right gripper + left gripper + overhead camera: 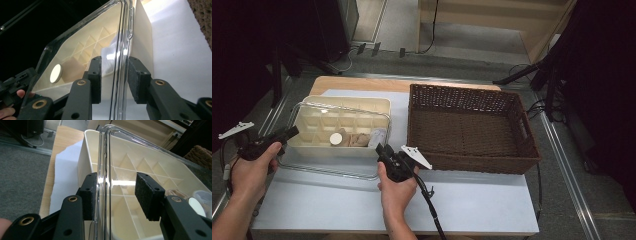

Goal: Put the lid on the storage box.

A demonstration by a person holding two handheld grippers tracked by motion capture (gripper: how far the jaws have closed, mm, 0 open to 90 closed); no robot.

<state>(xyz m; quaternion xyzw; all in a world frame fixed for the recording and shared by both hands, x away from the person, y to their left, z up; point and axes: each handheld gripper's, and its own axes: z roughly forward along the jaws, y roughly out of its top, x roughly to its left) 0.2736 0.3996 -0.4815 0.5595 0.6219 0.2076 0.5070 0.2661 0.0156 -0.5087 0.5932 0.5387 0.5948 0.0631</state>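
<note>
A cream divided box stands at the table's left, and a clear lid lies over it, reaching out toward the person. My left gripper is at the lid's left end. In the left gripper view the lid's rim runs between the jaws beside the left pad, and the right pad stands well off it. My right gripper is at the lid's right end. In its own view the lid's edge stands between the pads with a gap at the left one. Both grippers are open.
One compartment holds a white round disc, with beige pieces and a pale object beside it. A dark wicker basket stands right of the box. White paper covers the wooden table. Cables trail off the front edge.
</note>
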